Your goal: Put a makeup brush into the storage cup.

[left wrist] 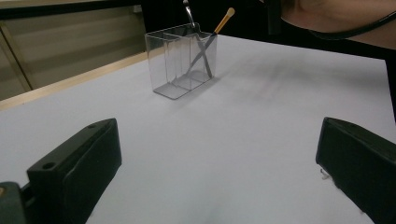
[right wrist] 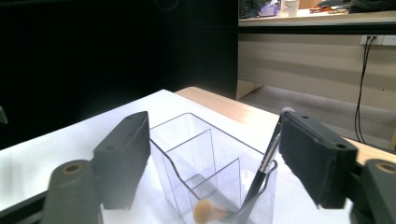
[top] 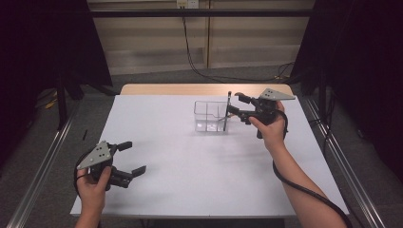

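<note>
Clear three-compartment organizer (top: 211, 116) far on white table (top: 190, 161). Right tool (right wrist: 212, 158) open above it; brush (right wrist: 261, 172) (tan, rounded tip in left tool view) leaning in end compartment. Left tool (top: 130, 159) open, near edge.

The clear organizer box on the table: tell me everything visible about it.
The clear organizer box looks like transparent plastic, rectangular and open-topped, split by clear dividers into compartments. It stands upright on the white table, toward its far side. In the end compartment nearest the right gripper two brushes lean crossed, one with a tan tip. That gripper's open jaws flank the box top without touching it.
</note>
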